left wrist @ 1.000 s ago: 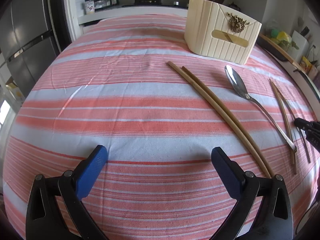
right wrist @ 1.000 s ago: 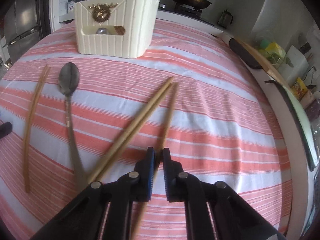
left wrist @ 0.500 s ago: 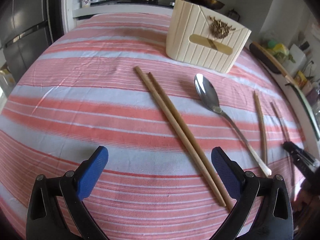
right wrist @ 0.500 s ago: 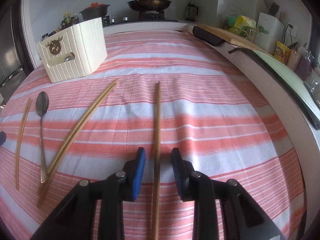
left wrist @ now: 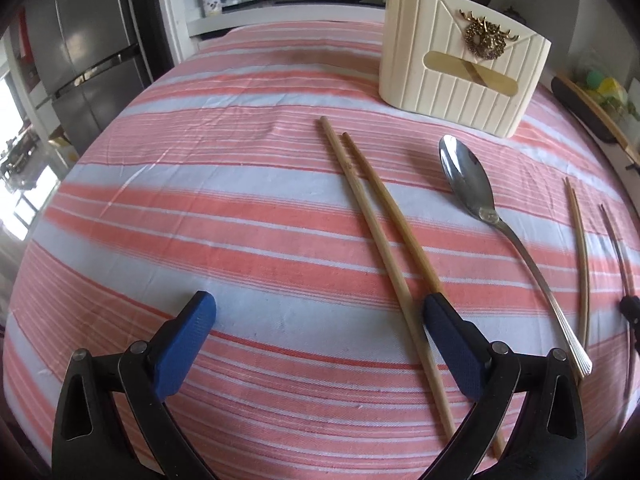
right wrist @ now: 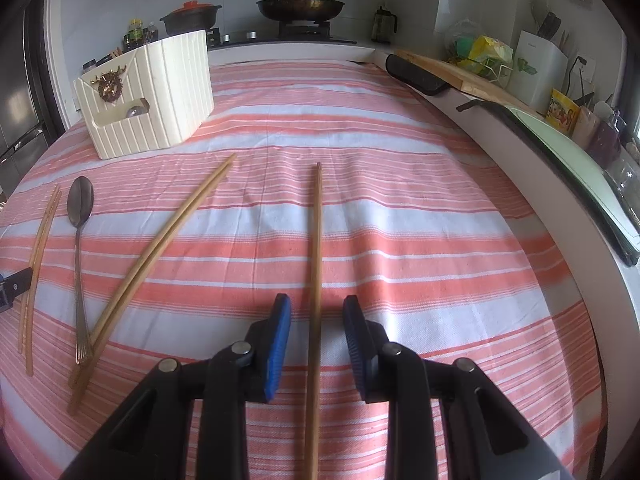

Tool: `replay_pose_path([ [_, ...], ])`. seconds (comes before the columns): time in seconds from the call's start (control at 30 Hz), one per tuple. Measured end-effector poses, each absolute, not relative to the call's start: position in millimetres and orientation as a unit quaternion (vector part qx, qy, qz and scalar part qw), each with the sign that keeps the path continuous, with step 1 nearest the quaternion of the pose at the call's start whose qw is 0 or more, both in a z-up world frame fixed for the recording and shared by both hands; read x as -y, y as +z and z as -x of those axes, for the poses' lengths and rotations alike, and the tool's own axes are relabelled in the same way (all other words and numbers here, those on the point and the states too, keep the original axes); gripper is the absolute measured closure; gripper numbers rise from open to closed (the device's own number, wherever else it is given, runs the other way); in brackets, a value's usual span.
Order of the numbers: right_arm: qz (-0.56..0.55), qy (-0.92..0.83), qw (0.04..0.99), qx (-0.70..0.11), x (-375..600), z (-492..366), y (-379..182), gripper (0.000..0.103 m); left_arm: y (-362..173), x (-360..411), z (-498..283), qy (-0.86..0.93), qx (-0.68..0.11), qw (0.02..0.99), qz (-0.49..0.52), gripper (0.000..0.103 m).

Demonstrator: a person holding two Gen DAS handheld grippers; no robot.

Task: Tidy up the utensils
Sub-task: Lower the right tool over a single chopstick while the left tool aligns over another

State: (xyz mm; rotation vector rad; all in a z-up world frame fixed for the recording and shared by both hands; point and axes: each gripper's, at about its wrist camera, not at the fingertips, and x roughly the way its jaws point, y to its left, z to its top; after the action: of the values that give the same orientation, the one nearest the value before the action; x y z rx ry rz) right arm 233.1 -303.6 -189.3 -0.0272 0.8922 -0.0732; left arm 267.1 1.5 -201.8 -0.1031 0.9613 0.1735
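While the right tool (right wrist: 316,334) stands narrowly parted around a loose single chopstick (right wrist: 316,248) lying on the striped bench (right wrist: 420,216), gathering seems underway; the left tool (left wrist: 320,332) gapes wide, empty; next, regrip toward the far-left cream holder (right wrist: 152,92).

Daylit kitchen, steel fridge (left wrist: 92,60), stove (right wrist: 304,30), striped tablecloth (right wrist: 400,220).

Both views are evenly lit by soft daylight, with a blown-out window (left wrist: 16,200) at the far left and faint shadows on the cloth (right wrist: 400,208). Straight lines are bowed by fisheye distortion, and the corners are darkened and slightly blurred.
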Motion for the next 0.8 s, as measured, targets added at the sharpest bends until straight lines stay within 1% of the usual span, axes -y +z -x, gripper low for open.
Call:
replay_pose_path([
  [0.23,-0.010,-0.024,0.902,-0.431,311.5,-232.6,-188.7,0.076,-200.3,-19.0,-264.9,0.047,-0.470,0.881,0.024,0.000],
  [0.27,-0.009,-0.027,0.901,-0.433,312.6,-231.7,-188.5,0.078,-200.1,-25.6,-264.2,0.046,-0.471,0.880,0.023,0.000],
  [0.3,-0.001,-0.033,0.900,-0.434,313.0,-230.6,-188.1,0.083,-200.2,-31.4,-264.1,0.047,-0.472,0.880,0.023,0.000],
  [0.33,0.006,-0.040,0.900,-0.435,314.2,-229.4,-187.7,0.091,-200.1,-38.0,-263.2,0.047,-0.472,0.880,0.023,0.000],
  [0.4,0.007,-0.050,0.899,-0.436,319.8,-228.9,-187.4,0.099,-200.6,-50.4,-262.2,0.046,-0.474,0.879,0.025,0.000],
  [0.53,0.025,-0.082,0.896,-0.437,332.3,-233.5,-184.1,0.099,-201.5,-62.3,-261.6,0.035,-0.473,0.880,0.021,0.000],
  [0.6,0.031,-0.080,0.892,-0.444,338.8,-236.7,-183.9,0.097,-202.3,-63.9,-260.3,0.029,-0.469,0.883,0.017,0.000],
  [0.63,0.033,-0.072,0.890,-0.450,339.9,-237.8,-184.3,0.092,-202.6,-64.4,-259.6,0.027,-0.466,0.884,0.017,0.000],
  [0.67,0.035,-0.065,0.888,-0.454,341.7,-237.8,-183.9,0.092,-202.5,-63.8,-258.6,0.026,-0.464,0.885,0.017,0.000],
  [0.7,0.034,-0.059,0.887,-0.456,342.2,-236.8,-183.5,0.085,-202.7,-63.1,-258.6,0.028,-0.462,0.886,0.016,0.000],
  [0.73,0.025,-0.048,0.888,-0.456,344.0,-234.3,-182.8,0.065,-202.6,-62.4,-258.9,0.029,-0.461,0.887,0.016,0.000],
  [0.8,-0.001,-0.026,0.891,-0.454,346.4,-228.9,-185.8,0.038,-202.4,-61.8,-258.1,0.030,-0.458,0.888,0.017,0.000],
])
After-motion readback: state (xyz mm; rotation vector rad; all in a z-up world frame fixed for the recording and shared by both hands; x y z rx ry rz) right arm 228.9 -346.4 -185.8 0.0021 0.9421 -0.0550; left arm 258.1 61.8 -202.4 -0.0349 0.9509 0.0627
